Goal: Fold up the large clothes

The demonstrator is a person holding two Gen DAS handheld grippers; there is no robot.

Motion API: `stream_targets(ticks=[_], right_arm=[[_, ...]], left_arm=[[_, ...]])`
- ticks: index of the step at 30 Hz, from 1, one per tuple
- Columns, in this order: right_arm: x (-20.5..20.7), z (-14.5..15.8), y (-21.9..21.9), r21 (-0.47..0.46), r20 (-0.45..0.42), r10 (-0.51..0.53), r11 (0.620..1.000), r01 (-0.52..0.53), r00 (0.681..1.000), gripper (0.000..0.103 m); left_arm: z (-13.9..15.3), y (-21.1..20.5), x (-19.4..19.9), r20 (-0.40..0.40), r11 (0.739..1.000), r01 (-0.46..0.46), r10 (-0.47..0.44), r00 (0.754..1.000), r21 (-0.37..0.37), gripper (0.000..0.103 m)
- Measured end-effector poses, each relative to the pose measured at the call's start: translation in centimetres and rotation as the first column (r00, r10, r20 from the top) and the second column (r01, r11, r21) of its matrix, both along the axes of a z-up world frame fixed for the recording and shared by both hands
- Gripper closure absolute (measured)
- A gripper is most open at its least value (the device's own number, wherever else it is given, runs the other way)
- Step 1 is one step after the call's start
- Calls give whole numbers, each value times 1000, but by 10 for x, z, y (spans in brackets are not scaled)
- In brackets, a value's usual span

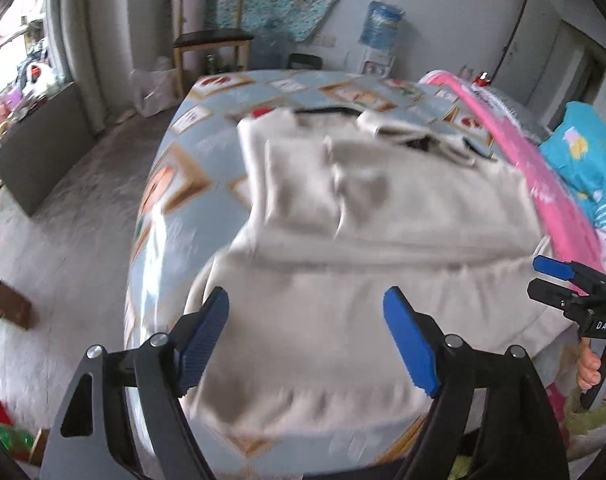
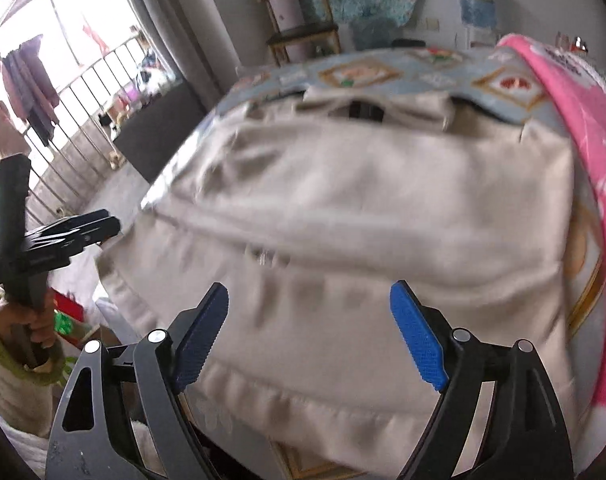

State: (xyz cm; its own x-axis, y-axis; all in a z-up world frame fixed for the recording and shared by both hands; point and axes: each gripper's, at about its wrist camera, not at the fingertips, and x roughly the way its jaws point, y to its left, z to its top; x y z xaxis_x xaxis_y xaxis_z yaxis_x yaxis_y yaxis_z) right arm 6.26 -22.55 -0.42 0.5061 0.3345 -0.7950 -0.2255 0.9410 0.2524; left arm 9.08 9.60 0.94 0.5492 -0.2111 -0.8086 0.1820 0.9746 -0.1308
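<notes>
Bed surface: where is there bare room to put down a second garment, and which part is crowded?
The patterned bedspread is bare left of the cream garment, up to the bed's left edge, and in a strip beyond the collar toward the wooden chair. The right side is crowded: the pink blanket borders the garment there. Both hand-held grippers are open above its near hem.

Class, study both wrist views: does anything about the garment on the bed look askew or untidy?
Yes. The cream garment lies rumpled on the patterned bed cover, folded unevenly, with its near hem hanging off the bed's edge. Both grippers are open and hold nothing.
</notes>
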Motion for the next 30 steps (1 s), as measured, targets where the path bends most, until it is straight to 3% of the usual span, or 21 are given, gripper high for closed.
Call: stream_targets(ticks=[5, 12, 16, 22, 28, 30], right_arm=[[-8, -15, 6, 16, -50, -11, 1000, 12, 999, 23], [-4, -25, 21, -60, -67, -6, 998, 2, 998, 23], [1, -23, 19, -48, -71, -20, 999, 17, 997, 23], [9, -28, 16, -35, -94, -36, 999, 32, 995, 23], [13, -28, 16, -39, -91, -29, 999, 26, 995, 23], [13, -28, 15, -39, -90, -27, 999, 24, 996, 23]], left_arm=[[-20, 9, -11, 5, 997, -76, 76, 997, 11, 25], [-28, 23, 5, 28, 994, -109, 109, 994, 7, 27], [-36, 35, 17, -8, 992, -105, 105, 994, -64, 44], [-45, 52, 26, -27, 990, -106, 104, 994, -90, 68], [-47, 54, 29, -48, 997, -48, 45, 998, -66, 71], [-40, 54, 26, -38, 996, -28, 25, 999, -90, 74]])
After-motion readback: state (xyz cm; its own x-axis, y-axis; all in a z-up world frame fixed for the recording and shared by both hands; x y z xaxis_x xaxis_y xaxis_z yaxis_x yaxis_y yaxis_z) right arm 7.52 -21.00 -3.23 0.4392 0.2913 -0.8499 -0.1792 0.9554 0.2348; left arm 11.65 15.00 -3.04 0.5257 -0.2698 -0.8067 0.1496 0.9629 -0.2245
